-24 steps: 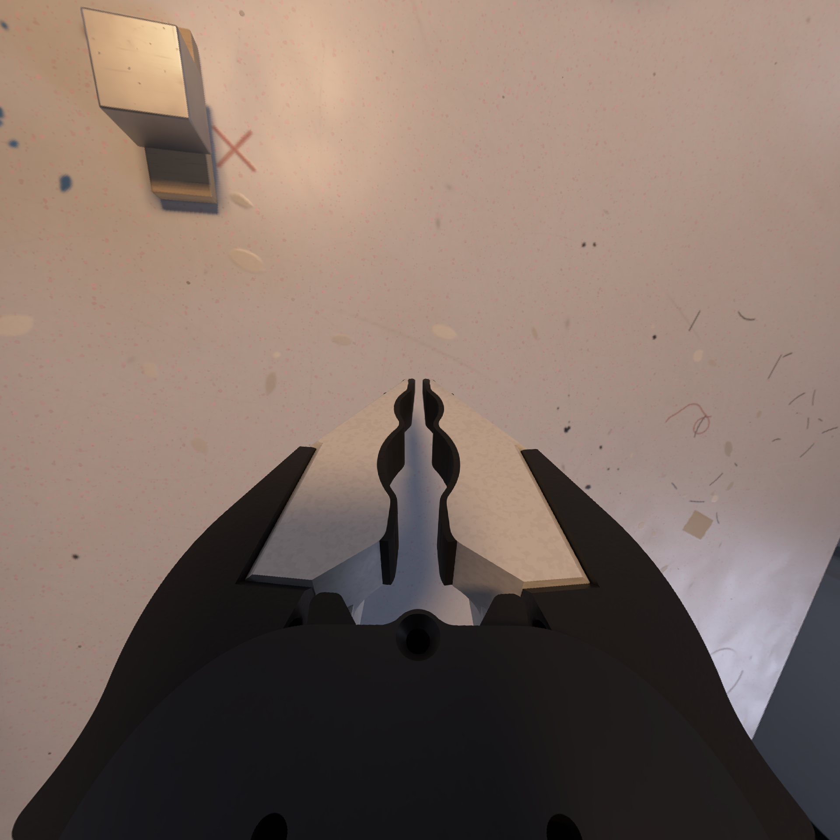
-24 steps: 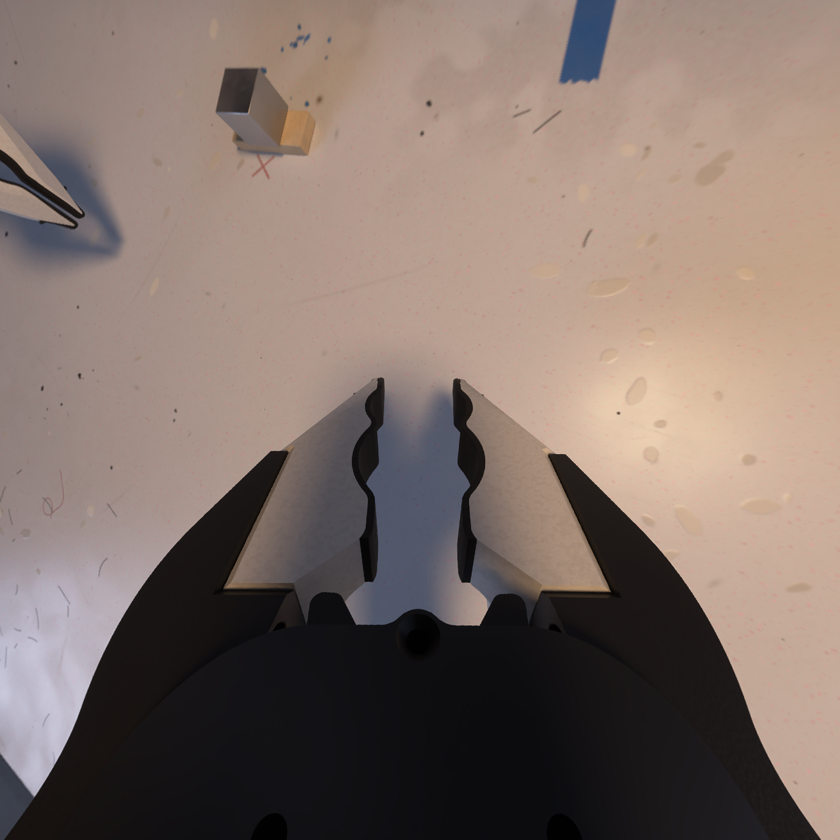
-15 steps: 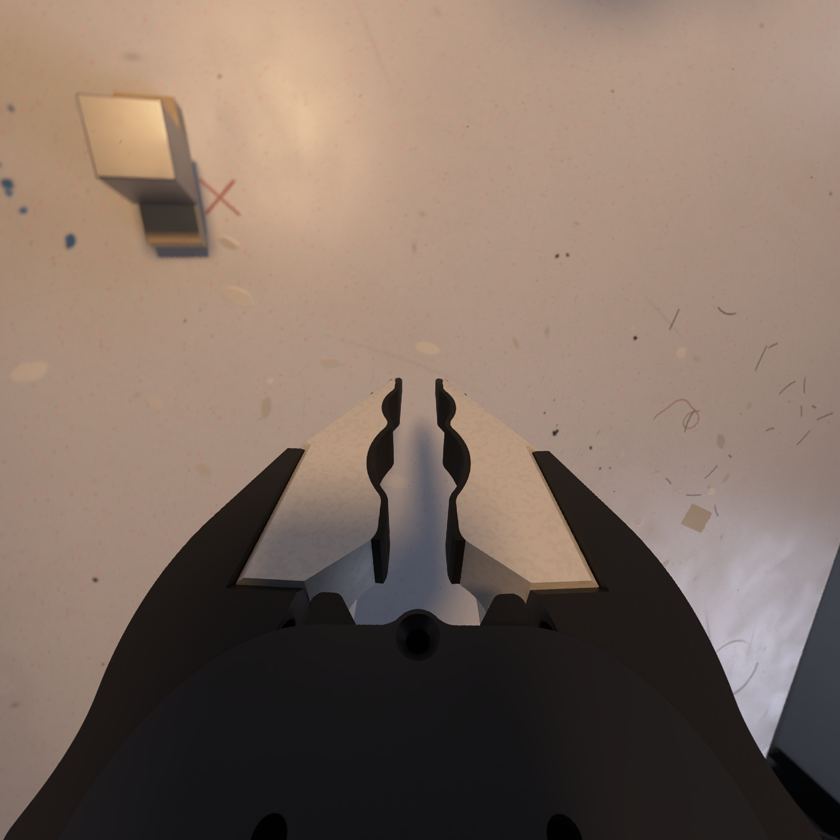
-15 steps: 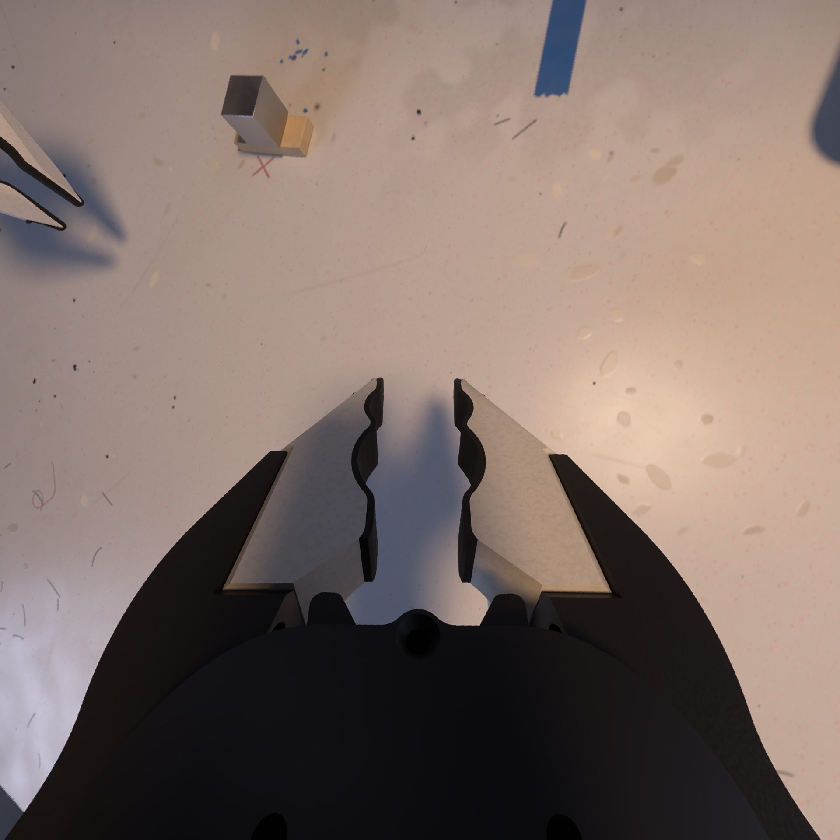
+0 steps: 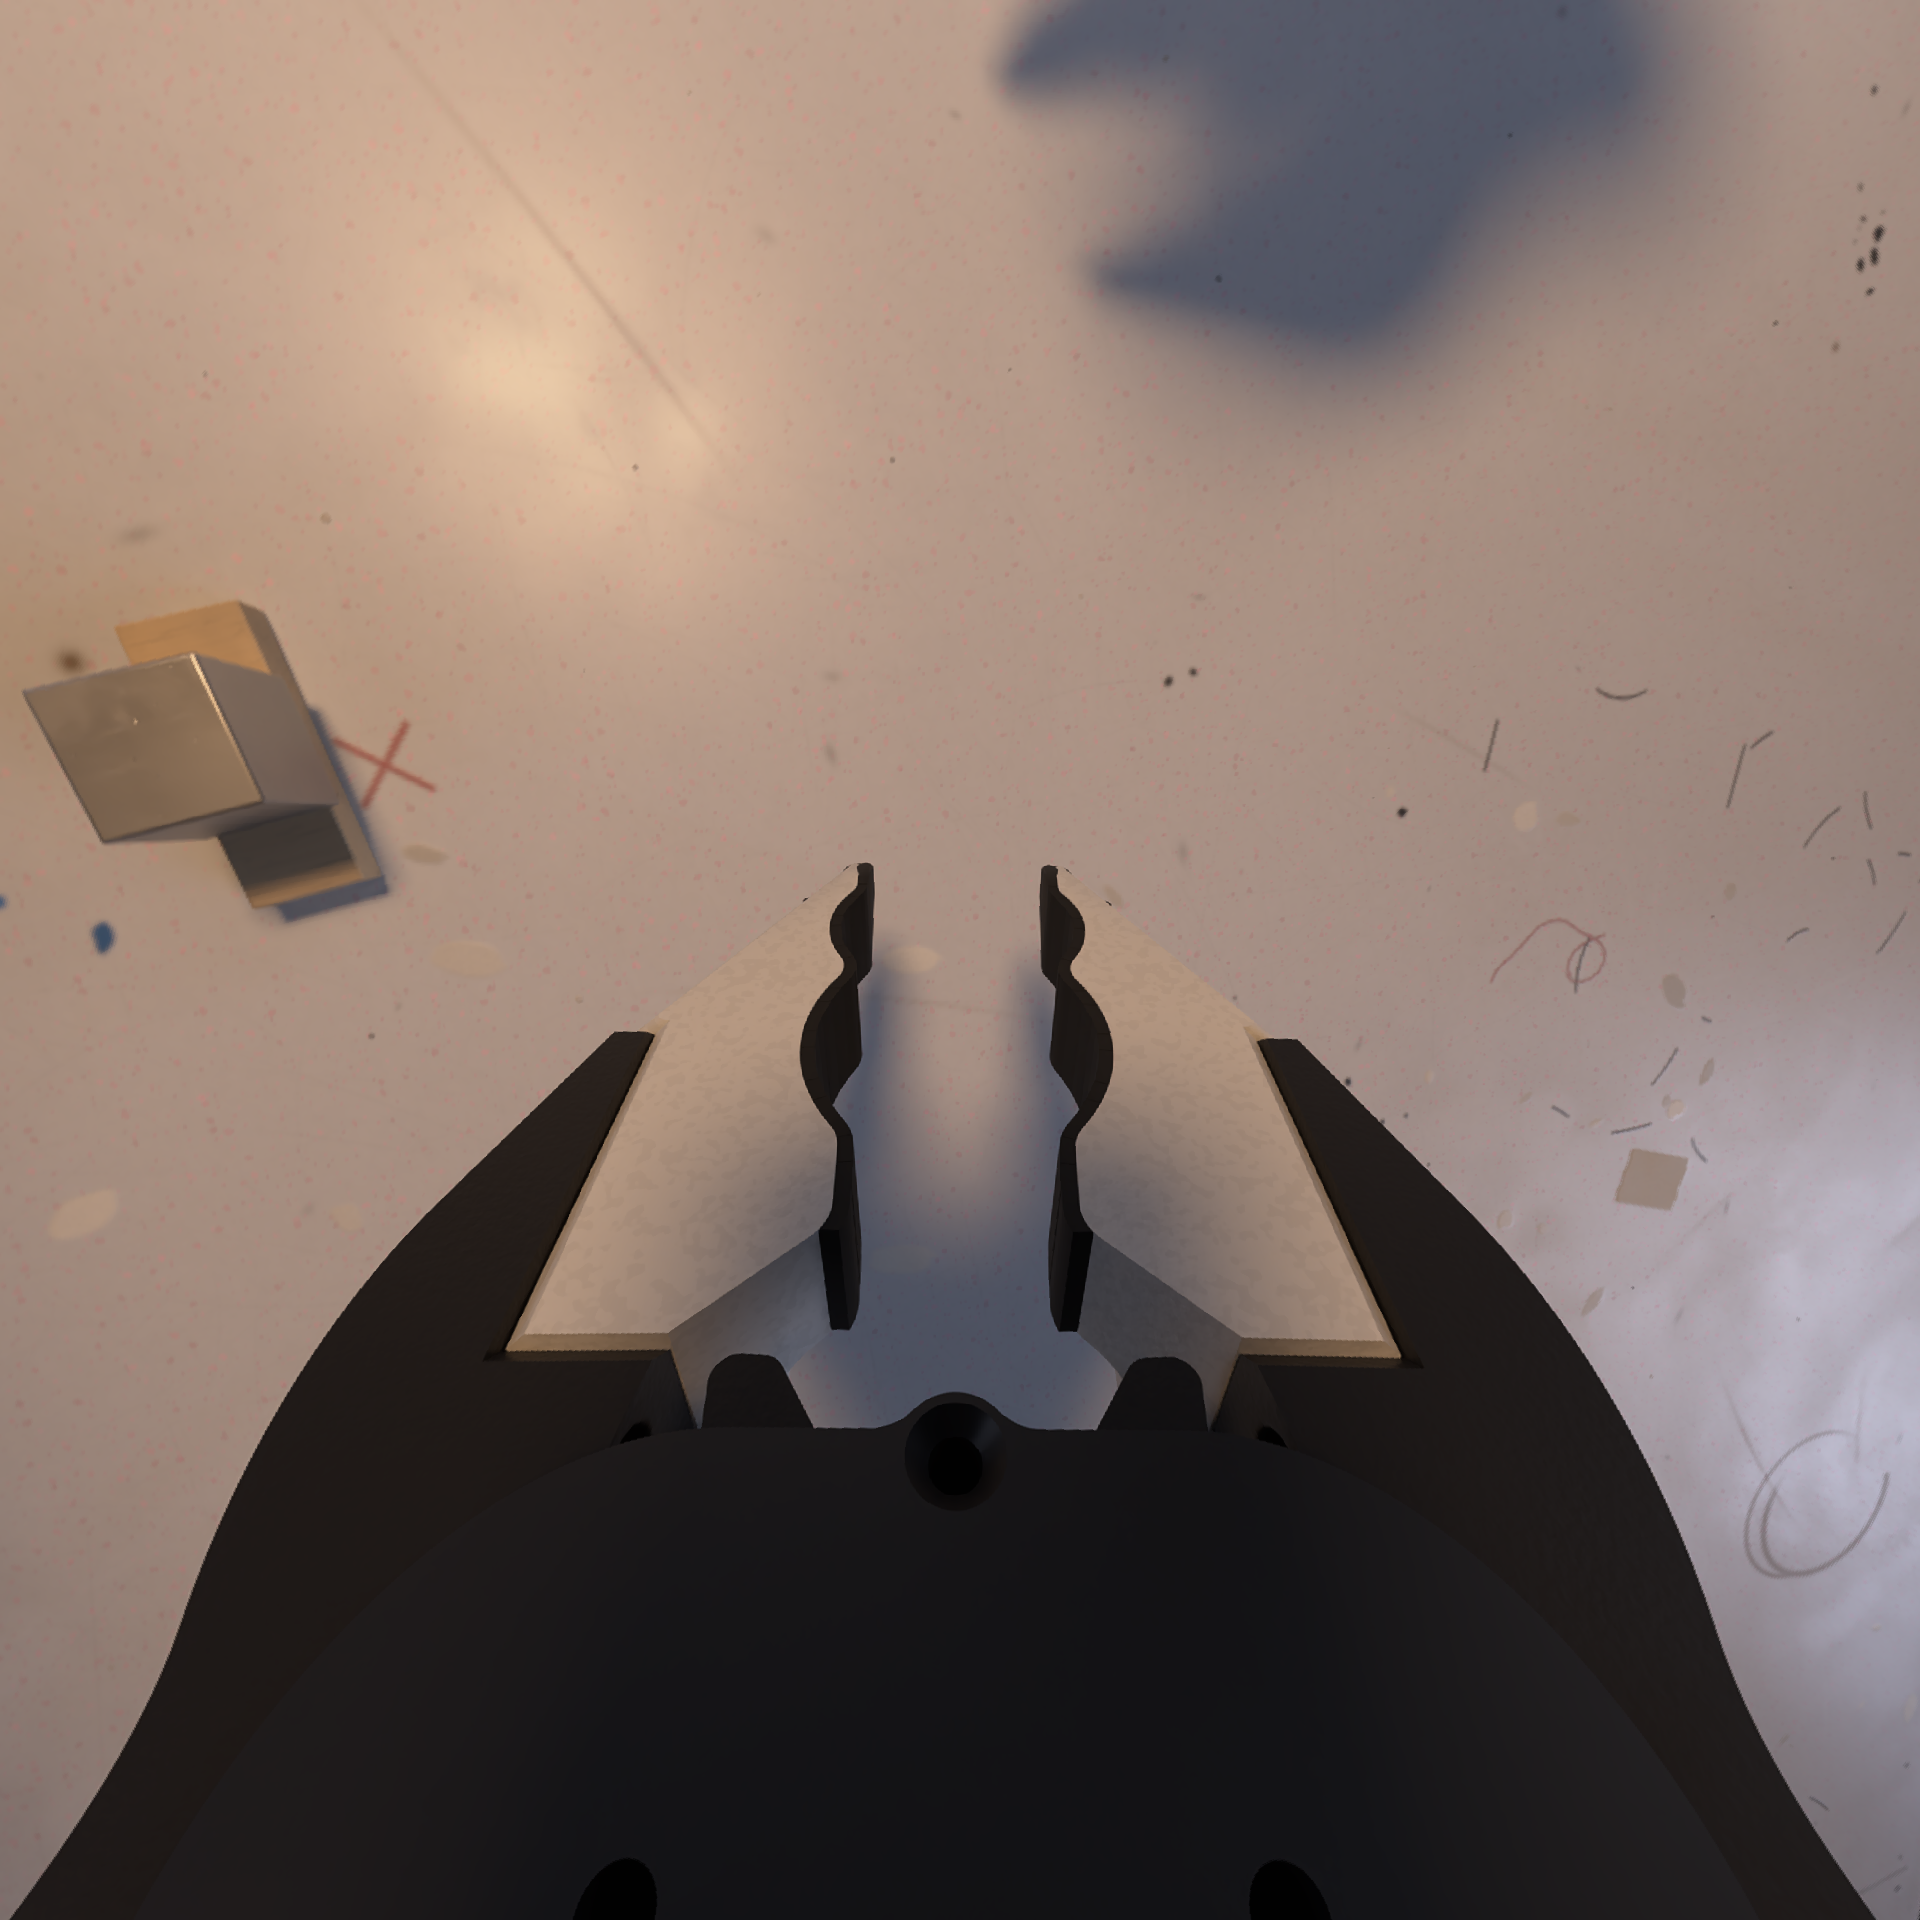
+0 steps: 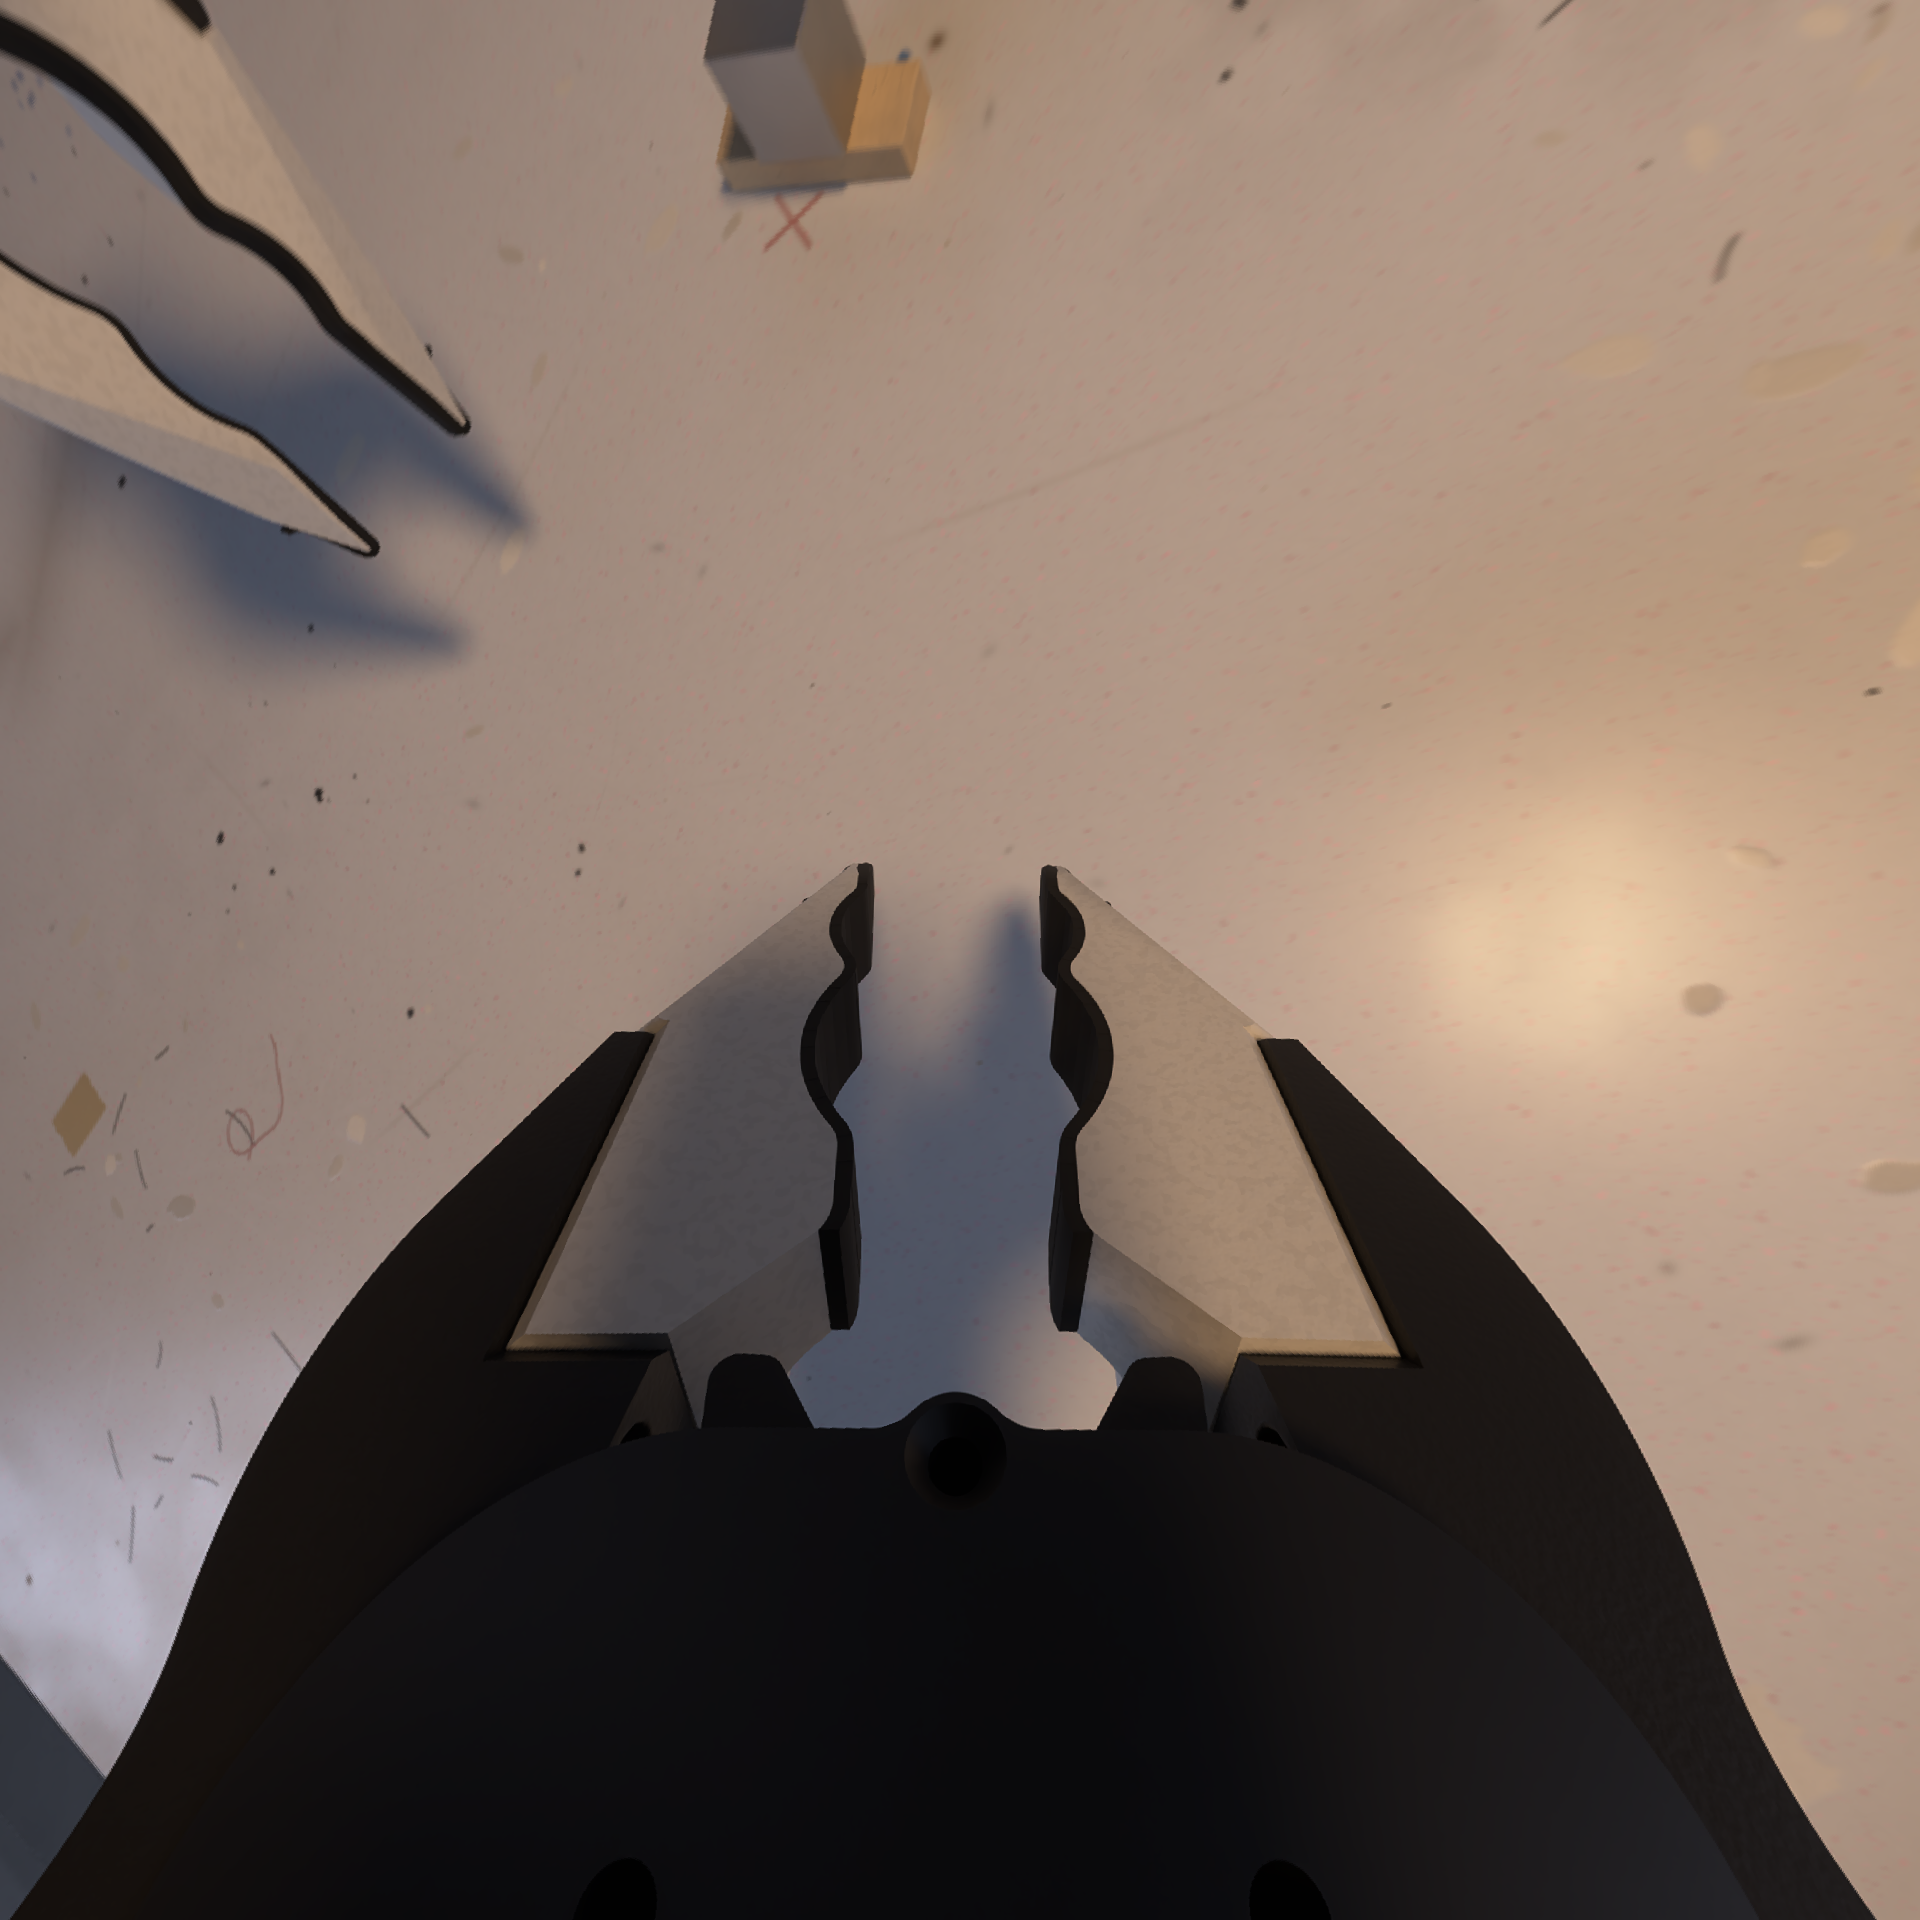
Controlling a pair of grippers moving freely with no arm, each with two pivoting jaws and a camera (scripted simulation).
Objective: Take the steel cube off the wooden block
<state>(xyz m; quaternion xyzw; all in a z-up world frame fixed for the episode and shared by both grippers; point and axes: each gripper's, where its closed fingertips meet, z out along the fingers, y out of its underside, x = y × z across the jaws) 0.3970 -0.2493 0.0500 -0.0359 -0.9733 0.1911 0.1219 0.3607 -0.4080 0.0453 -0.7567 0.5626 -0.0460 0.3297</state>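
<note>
A steel cube sits on a flat wooden block at the left of the left wrist view. The block shows behind and below the cube. My left gripper is open and empty, well to the right of the stack and nearer. In the right wrist view the steel cube and wooden block are at the top edge, far ahead. My right gripper is open and empty above bare table. The left gripper's fingers show at the upper left of that view.
A red cross mark lies on the table just right of the stack; it also shows in the right wrist view. Specks, scribbles and a small tan square mark the tabletop. A dark gripper shadow falls ahead.
My left gripper opened from nearly shut to open, and the stack slid lower and left in its view. In the right wrist view the stack and the left gripper's fingers came closer.
</note>
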